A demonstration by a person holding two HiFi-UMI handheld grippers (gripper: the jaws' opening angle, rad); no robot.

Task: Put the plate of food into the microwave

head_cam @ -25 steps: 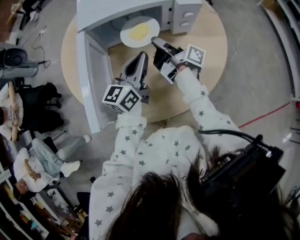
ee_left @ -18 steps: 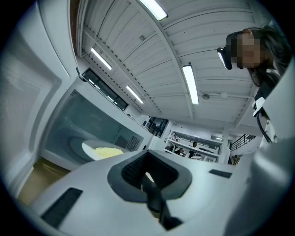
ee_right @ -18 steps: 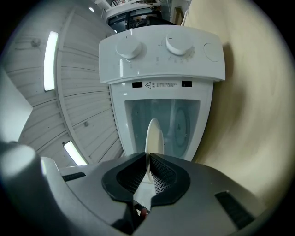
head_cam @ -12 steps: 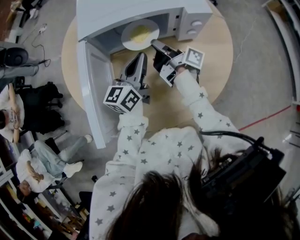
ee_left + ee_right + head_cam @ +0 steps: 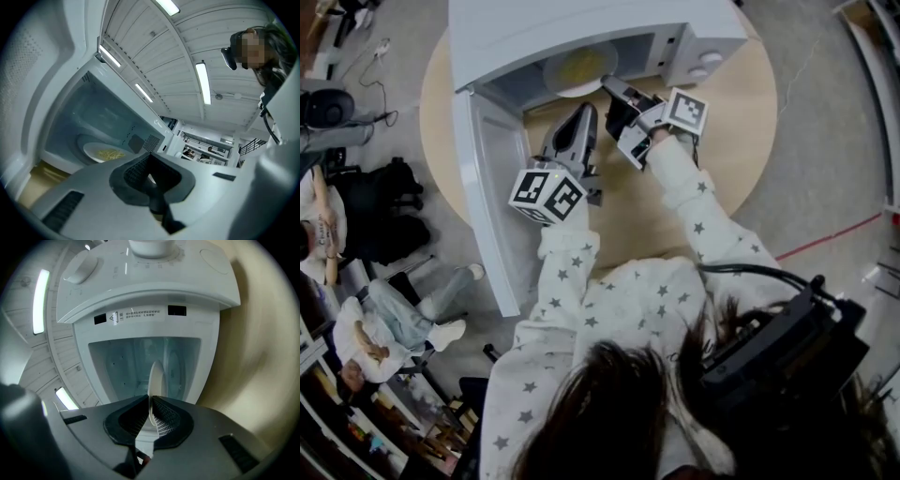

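Observation:
A white plate (image 5: 579, 67) of yellow food sits level inside the cavity of the white microwave (image 5: 581, 23), partly hidden under its top. My right gripper (image 5: 610, 87) is shut on the plate's near right rim, just at the opening. In the right gripper view the plate (image 5: 155, 376) shows edge-on between the pads (image 5: 165, 417). My left gripper (image 5: 584, 114) hangs just in front of the opening, left of the right one, shut with nothing in it. The left gripper view looks over its jaws (image 5: 149, 176) at the plate (image 5: 105, 153) in the cavity.
The microwave door (image 5: 487, 187) stands swung open to the left, beside my left gripper. The microwave rests on a round wooden table (image 5: 731, 122). Its control knobs (image 5: 705, 58) are at the right. People (image 5: 384, 319) sit on the floor at the left.
The plate has gone from the mouth of the microwave deeper into the cavity, carried by my right gripper. My left gripper moved forward alongside it.

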